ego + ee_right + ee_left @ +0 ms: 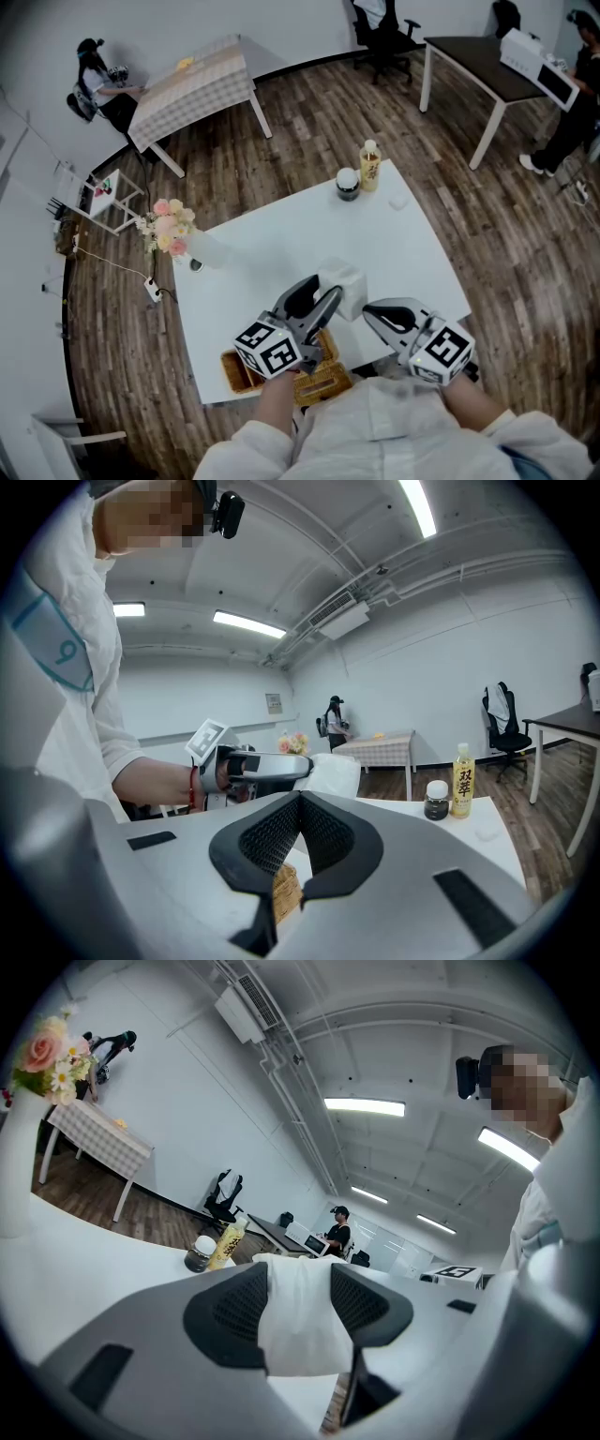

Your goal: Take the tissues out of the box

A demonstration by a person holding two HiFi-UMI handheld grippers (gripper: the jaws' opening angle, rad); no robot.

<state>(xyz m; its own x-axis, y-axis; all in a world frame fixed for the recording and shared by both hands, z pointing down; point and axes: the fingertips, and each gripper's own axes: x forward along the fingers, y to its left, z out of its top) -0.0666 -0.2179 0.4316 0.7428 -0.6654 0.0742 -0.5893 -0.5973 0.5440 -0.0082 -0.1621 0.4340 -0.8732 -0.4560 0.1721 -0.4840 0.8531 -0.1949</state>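
Observation:
My left gripper (pixel 332 298) is shut on a white tissue (pixel 345 284) and holds it up above the white table (pixel 272 248). In the left gripper view the tissue (pixel 298 1321) hangs pinched between the two dark pads. The woven wicker tissue box (pixel 323 380) sits under the left gripper at the table's near edge. My right gripper (pixel 371 314) hovers just right of the tissue with its jaws shut on nothing. In the right gripper view its pads meet at the tip (pixel 300 799), the box (pixel 285 890) shows below them, and the left gripper (pixel 305 766) carries the tissue (pixel 336 773) beyond.
A yellow drink bottle (pixel 369 167) and a dark jar (pixel 348 184) stand at the table's far edge. A vase of flowers (pixel 169 228) stands at its far left corner. Beyond are a checked table (pixel 192 89), a dark desk (pixel 487 70), an office chair and people.

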